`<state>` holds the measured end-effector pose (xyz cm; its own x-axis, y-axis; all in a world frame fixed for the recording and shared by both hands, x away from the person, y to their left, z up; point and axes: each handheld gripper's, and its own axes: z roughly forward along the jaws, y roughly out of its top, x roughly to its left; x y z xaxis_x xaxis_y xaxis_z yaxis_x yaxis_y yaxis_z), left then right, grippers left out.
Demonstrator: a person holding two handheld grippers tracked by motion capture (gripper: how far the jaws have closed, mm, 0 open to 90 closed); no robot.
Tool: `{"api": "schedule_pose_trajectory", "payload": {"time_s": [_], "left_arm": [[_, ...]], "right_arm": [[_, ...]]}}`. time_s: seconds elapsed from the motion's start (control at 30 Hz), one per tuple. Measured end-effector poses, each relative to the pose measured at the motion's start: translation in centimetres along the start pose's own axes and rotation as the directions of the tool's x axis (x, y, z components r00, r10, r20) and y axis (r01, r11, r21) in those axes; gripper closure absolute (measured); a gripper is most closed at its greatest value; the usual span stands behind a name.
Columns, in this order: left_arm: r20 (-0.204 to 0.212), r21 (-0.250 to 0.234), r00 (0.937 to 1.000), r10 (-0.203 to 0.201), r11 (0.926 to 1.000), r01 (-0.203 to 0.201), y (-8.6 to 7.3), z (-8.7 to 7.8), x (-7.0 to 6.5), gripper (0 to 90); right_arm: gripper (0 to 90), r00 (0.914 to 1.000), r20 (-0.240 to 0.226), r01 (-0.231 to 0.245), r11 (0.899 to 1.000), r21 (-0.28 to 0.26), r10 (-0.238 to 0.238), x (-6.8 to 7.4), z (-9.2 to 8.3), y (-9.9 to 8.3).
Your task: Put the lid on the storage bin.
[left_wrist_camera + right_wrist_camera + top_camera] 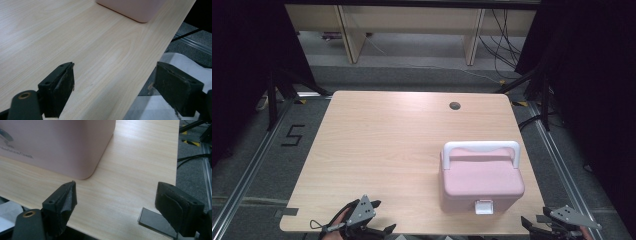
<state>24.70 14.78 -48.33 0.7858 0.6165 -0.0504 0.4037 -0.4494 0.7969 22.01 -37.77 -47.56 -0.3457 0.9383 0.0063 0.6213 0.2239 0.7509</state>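
Fingers on both my grippers are spread wide, holding nothing. Pink box [482, 182] with its white handle [481, 148] sits ahead-left of my right gripper [116, 203], close by; from my left gripper [115, 85] it's well off ahead-right. Long axis runs side to side across the surface [377, 150], so right's nearer, I reckon.

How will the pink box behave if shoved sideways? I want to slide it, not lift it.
The pink box looks like rigid plastic, so it likely won't flex. Its wide base flat on the table suggests sliding, not tipping. Weight unclear: the lid is shut.
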Motion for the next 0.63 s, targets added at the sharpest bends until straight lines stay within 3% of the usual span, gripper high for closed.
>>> {"api": "schedule_pose_trajectory", "payload": {"time_s": [0.13,0.17,0.23,0.27,0.3,0.33,0.37,0.63], "left_arm": [[0.006,-0.004,1.0000,-0.008,1.0000,0.008,-0.01,0.08,-0.06,16.0],[0.001,0.014,0.9999,0.012,0.9998,-0.012,-0.01,0.01,0.09,16.0],[0.004,0.002,1.0000,-0.006,1.0000,0.006,-0.05,0.10,-0.09,16.0],[0.010,-0.006,0.9999,-0.004,1.0000,0.004,-0.09,0.22,-0.05,16.0],[0.006,0.000,1.0000,-0.003,1.0000,0.003,-0.07,0.18,-0.08,16.0],[0.007,0.000,1.0000,0.000,1.0000,0.000,-0.08,0.18,-0.07,16.0],[0.009,0.002,1.0000,0.000,1.0000,0.000,-0.08,0.19,-0.07,16.0],[0.003,0.017,0.9999,0.012,0.9998,-0.012,-0.09,0.15,0.02,16.0]], "right_arm": [[19.0,0.9999,-0.002,0.011,1.000,0.001,-0.011,-0.05,0.07,-0.13],[19.0,0.9996,-0.010,-0.025,1.000,0.012,0.025,0.20,0.07,-0.19],[19.1,0.9995,-0.014,-0.029,0.999,0.014,0.029,0.22,0.12,-0.25],[19.1,0.9999,-0.006,0.009,1.000,0.006,-0.009,-0.07,0.17,-0.25],[19.2,1.0000,-0.008,0.005,1.000,0.009,-0.005,-0.04,0.18,-0.27],[19.2,0.9995,-0.014,-0.028,0.999,0.020,0.028,0.21,0.17,-0.33],[19.2,1.0000,-0.008,0.004,1.000,0.012,-0.003,-0.03,0.20,-0.31],[19.2,0.9999,-0.010,0.010,1.000,0.012,-0.010,-0.13,0.25,-0.41]]}}
